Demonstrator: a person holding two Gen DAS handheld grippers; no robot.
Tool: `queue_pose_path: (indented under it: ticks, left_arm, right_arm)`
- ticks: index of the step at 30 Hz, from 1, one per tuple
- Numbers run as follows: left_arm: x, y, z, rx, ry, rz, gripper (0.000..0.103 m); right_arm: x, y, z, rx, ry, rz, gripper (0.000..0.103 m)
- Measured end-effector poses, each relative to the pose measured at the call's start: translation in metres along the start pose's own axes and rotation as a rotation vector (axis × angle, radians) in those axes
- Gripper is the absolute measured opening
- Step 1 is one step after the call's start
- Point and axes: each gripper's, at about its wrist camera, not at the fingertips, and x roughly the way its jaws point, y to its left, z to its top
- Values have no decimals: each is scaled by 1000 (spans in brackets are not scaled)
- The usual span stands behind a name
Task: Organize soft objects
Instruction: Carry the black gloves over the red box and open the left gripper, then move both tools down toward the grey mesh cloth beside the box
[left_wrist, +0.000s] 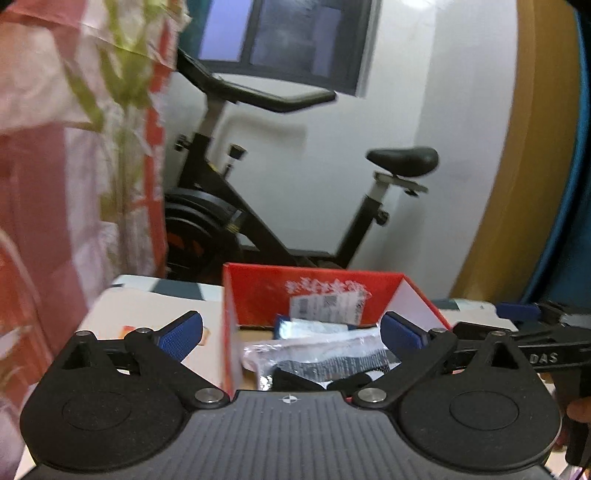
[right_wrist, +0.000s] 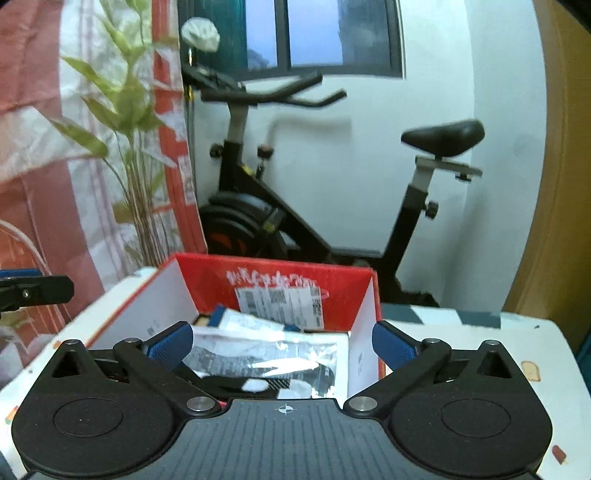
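Both grippers spread wide and empty above a red box of bagged soft goods.

Left gripper (left_wrist: 291, 332) and right gripper (right_wrist: 282, 341): fingers fully apart, nothing between the pads. Clear-wrapped package (right_wrist: 266, 356) lying flat inside the red box (right_wrist: 280, 284), below and just ahead of both sets of fingers, long axis running across the box side to side, roughly in line with each pair of jaws. Which end leads: cannot tell. More centred under the right gripper; offset right of the left. Smaller blue-edged packets (right_wrist: 236, 319) tucked behind, near the back wall.
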Motion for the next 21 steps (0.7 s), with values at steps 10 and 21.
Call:
queue_pose_path:
  ticks: [10,21]
  left_arm:
    - [-87,-13,0,-19,-69,172,103]
    - [-148,-27,-19,-8,-82,234,103]
  right_arm:
    - [-82,15,3,16,-163,30,103]
    - [-138,23,-23,85,-191,47,103]
